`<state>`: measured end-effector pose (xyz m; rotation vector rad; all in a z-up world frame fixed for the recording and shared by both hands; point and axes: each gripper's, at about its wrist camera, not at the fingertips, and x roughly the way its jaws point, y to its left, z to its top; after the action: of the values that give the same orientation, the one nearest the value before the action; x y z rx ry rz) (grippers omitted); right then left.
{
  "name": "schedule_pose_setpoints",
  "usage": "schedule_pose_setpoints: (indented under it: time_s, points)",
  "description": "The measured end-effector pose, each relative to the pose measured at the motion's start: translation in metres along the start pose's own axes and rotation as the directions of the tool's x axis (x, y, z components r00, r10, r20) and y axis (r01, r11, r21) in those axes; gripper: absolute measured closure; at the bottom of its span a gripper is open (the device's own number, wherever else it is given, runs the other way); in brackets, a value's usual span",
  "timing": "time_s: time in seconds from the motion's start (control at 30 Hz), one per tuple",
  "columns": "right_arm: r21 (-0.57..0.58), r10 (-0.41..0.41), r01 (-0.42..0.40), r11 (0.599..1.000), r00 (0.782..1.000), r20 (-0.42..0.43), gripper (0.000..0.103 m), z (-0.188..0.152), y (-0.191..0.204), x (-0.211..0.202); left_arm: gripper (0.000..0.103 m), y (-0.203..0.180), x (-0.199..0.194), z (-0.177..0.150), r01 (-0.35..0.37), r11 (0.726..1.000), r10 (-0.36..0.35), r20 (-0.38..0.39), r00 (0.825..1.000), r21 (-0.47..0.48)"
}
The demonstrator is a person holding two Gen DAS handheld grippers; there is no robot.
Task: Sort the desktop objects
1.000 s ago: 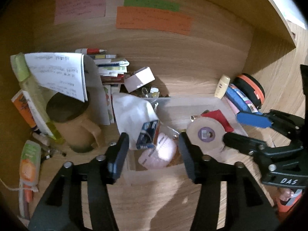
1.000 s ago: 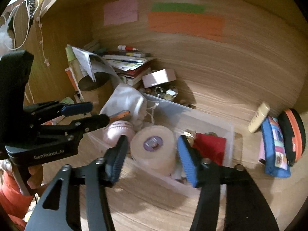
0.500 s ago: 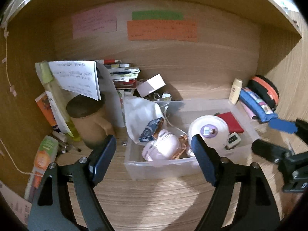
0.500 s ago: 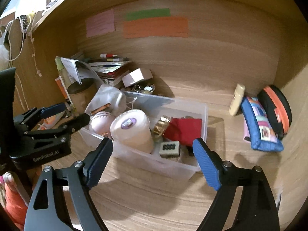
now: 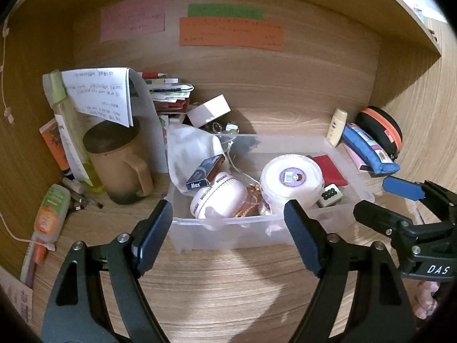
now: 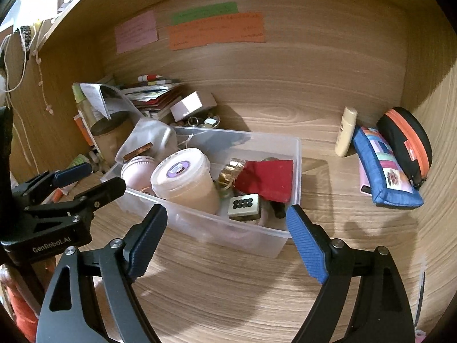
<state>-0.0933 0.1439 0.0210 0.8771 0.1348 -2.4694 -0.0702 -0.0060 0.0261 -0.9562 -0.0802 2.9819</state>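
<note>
A clear plastic bin (image 5: 257, 237) stands on the wooden desk. In it are a white tub with a purple label (image 5: 291, 180), a pink round device (image 5: 220, 197), a small blue box (image 5: 204, 173), a red card (image 5: 330, 168) and a mahjong tile (image 5: 331, 195). My left gripper (image 5: 228, 211) hovers open just before the bin's front wall, holding nothing. My right gripper (image 6: 225, 213) is open too, in front of the bin (image 6: 298, 171) near the tile (image 6: 245, 205). Each gripper shows in the other's view: the right (image 5: 374, 197) and the left (image 6: 102, 175).
A brown mug (image 5: 120, 160) under a folded paper, a book stack (image 5: 171, 94) and a green-orange bottle (image 5: 50, 214) crowd the left. A cream tube (image 6: 347, 131), a blue pencil case (image 6: 382, 171) and a black-orange case (image 6: 405, 143) lie at the right. Coloured notes hang on the back wall.
Both grippers have drawn back from the bin and spread their jaws wider. The white tub, earlier between the right fingers, now stands beyond them in the bin.
</note>
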Motion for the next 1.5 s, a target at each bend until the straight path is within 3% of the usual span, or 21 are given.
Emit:
schedule_pose_setpoints:
  time_s: [1.5]
  points:
    - [0.022, 0.038, -0.037, 0.999, 0.999, -0.024, 0.019, -0.003, 0.006, 0.006, 0.022, 0.016, 0.003, 0.003, 0.022, 0.999, -0.023, -0.017, 1.0, -0.039]
